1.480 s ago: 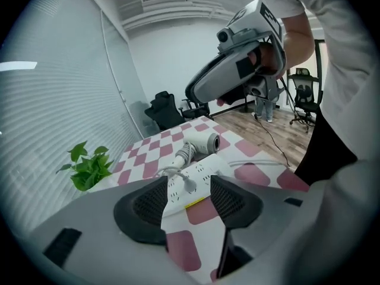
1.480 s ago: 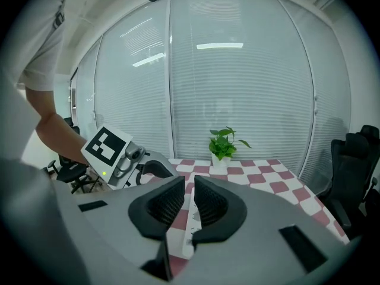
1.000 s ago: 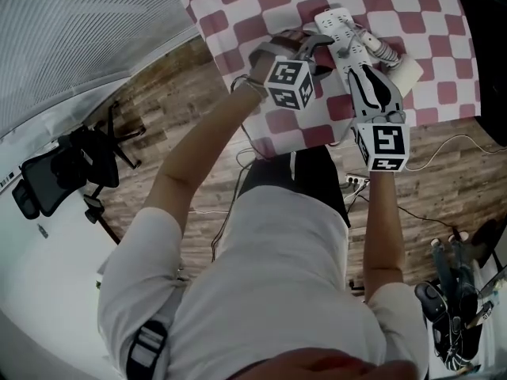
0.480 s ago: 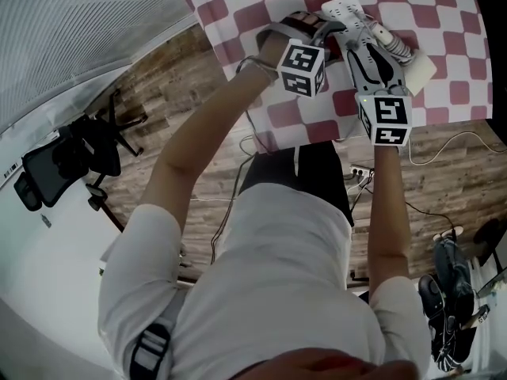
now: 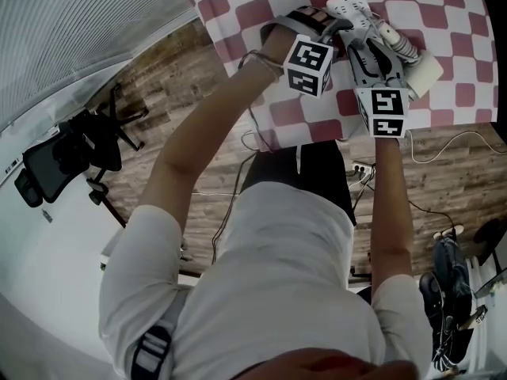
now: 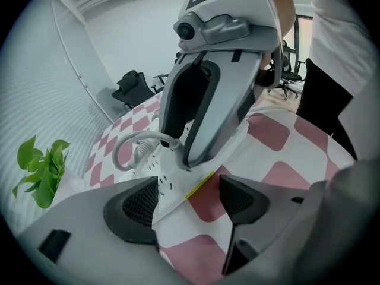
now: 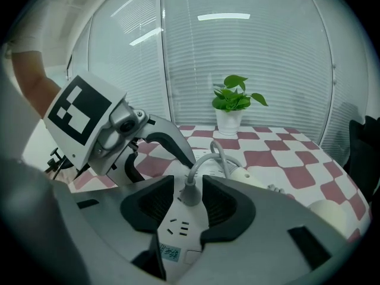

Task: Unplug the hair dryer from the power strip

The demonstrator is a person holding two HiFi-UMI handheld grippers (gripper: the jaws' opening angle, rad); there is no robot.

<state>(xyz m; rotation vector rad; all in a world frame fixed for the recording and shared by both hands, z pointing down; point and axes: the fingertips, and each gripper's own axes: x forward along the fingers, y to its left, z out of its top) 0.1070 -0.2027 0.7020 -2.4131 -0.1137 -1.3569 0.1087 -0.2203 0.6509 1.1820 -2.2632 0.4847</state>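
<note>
A white power strip point(image 5: 347, 8) lies on the red-and-white checked tablecloth point(image 5: 444, 6). A grey plug point(image 7: 190, 190) stands in one of its sockets, and its cord loops back to the white hair dryer point(image 7: 259, 177) lying behind. My right gripper point(image 7: 190, 199) is open, its pads on either side of that plug and close to it. My left gripper point(image 6: 190, 196) is open over the near end of the power strip point(image 6: 173, 177), with the strip's corner between its pads. In the head view the left gripper point(image 5: 333, 27) and right gripper point(image 5: 360, 44) sit side by side at the strip.
A potted plant point(image 7: 236, 103) stands at the far side of the table. The table's near edge point(image 5: 317, 137) runs just behind both marker cubes. A black office chair point(image 5: 71, 161) stands on the wooden floor, where cables and another socket strip point(image 5: 360, 172) also lie.
Both grippers have moved farther onto the table toward the power strip. The right one has come down over the strip beside the left one.
</note>
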